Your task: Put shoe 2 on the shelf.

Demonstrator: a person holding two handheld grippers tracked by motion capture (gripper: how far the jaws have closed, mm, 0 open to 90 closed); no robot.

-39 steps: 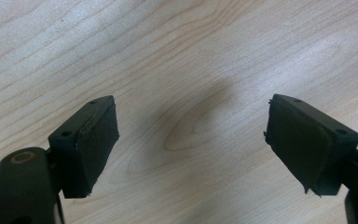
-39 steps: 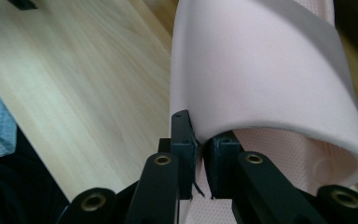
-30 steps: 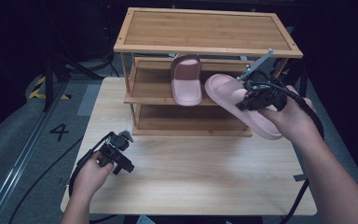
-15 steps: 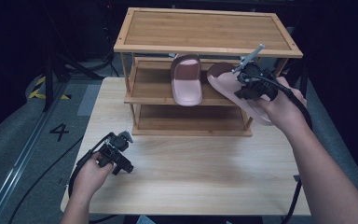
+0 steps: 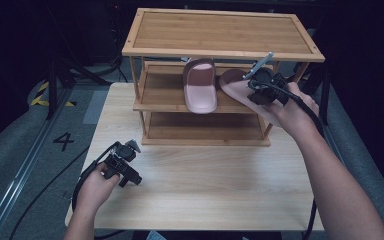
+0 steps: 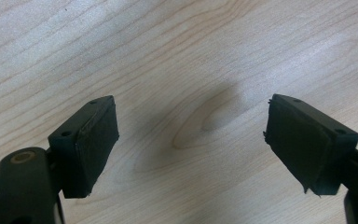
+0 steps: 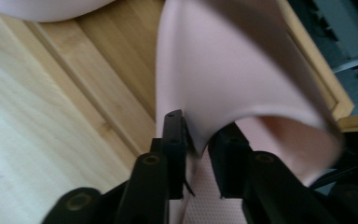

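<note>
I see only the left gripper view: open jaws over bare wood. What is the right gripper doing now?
Observer: The right gripper is at the rack's middle shelf. The pink slipper's strap is between its jaws, which have just been opening.
Operator: Is another slipper there?
Observer: Yes, a second slipper lies on that shelf, to its left in the high view.
Operator: Where is my left gripper?
Observer: Near the table's front left corner, apart from the rack.

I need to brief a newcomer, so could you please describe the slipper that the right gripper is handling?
Find the wooden rack at the table's far edge. Two pink slippers sit on its middle shelf. Yours is the right slipper, overhanging the shelf with the right gripper on it; the left slipper lies untouched.
</note>
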